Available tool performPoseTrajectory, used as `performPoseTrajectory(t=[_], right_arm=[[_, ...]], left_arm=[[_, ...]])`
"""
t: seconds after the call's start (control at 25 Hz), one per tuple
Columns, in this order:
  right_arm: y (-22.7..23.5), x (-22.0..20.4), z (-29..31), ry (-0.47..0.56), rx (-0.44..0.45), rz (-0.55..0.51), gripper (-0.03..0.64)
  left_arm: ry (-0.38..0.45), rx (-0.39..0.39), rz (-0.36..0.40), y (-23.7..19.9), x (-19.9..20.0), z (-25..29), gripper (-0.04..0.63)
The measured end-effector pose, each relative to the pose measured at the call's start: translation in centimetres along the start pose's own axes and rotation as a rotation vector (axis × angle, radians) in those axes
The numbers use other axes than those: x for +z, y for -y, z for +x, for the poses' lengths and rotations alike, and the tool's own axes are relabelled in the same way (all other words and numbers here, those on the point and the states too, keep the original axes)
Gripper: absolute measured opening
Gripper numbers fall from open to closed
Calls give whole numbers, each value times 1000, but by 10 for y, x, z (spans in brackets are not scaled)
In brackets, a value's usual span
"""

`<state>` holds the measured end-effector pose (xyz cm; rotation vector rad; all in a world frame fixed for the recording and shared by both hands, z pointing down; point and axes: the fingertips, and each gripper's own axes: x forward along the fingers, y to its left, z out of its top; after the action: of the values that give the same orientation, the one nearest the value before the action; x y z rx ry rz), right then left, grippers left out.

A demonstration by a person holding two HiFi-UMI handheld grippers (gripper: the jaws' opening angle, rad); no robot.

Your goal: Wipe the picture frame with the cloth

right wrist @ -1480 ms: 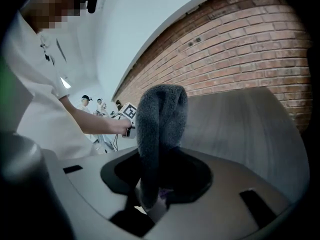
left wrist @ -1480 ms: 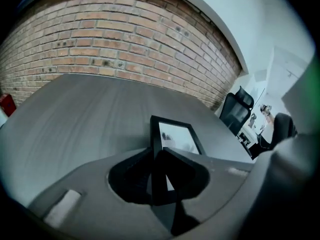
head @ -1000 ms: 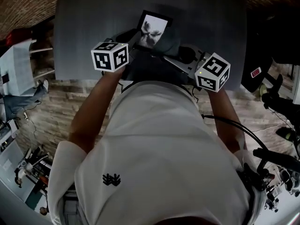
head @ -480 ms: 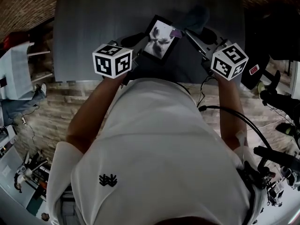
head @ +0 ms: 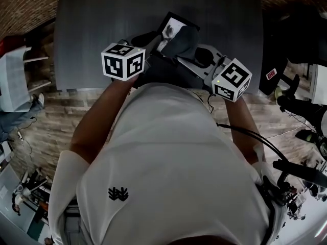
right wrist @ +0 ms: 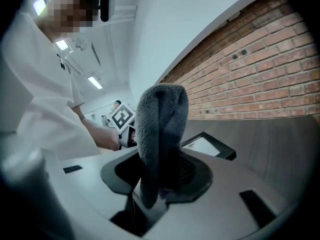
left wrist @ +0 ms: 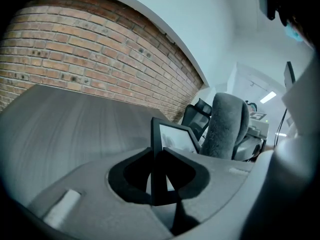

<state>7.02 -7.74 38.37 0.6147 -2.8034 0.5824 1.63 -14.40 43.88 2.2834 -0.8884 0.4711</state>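
Note:
A black picture frame (head: 172,25) with a pale print is held tilted above the grey table (head: 102,29). My left gripper (head: 151,41) is shut on the frame's near left edge, and that dark edge (left wrist: 159,176) stands upright between its jaws (left wrist: 159,156). My right gripper (head: 190,52) is shut on a folded grey cloth (head: 181,42). The cloth lies over the lower right part of the frame's face. The cloth (right wrist: 160,134) rises out of the right jaws (right wrist: 160,176), with the frame (right wrist: 207,146) just behind it. It also shows as a cloth (left wrist: 227,126) beside the frame (left wrist: 172,136).
The table's near edge (head: 97,88) runs just in front of the person's body. A brick wall (left wrist: 100,49) stands behind the table, with an office chair (left wrist: 197,116) at its far end. Dark equipment and cables (head: 296,101) crowd the floor on the right.
The right gripper swung the cloth off the frame towards the far right, then brought it back onto the frame's face. The left gripper kept hold of the frame and lifted it slightly.

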Motion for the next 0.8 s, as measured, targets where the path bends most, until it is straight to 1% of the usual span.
performPoseTrajectory(t=[0.12,0.24,0.4,0.52,0.6,0.64,0.72,0.8], right_arm=[[13,-1,5,-19,-67,-31,141],[39,7,-3,-14,-171,-43,141],[68,16,-19,-8,-293,-57,141],[78,24,-36,16,-351,-57,141],[74,32,-36,33,-356,-63,141],[68,36,-30,39,-343,-70,141],[50,42,-13,39,-290,-88,141],[28,41,2,19,-218,-109,141]], left_arm=[[4,-18,9,-1,1,-3,75],[7,-34,14,-1,1,-5,75],[10,-47,39,4,0,-7,75],[11,-49,54,14,-4,-6,75],[10,-50,55,14,-6,-9,75],[8,-50,52,10,-6,-11,75],[5,-49,45,1,-6,-16,75],[7,-47,41,-3,-5,-17,75]])
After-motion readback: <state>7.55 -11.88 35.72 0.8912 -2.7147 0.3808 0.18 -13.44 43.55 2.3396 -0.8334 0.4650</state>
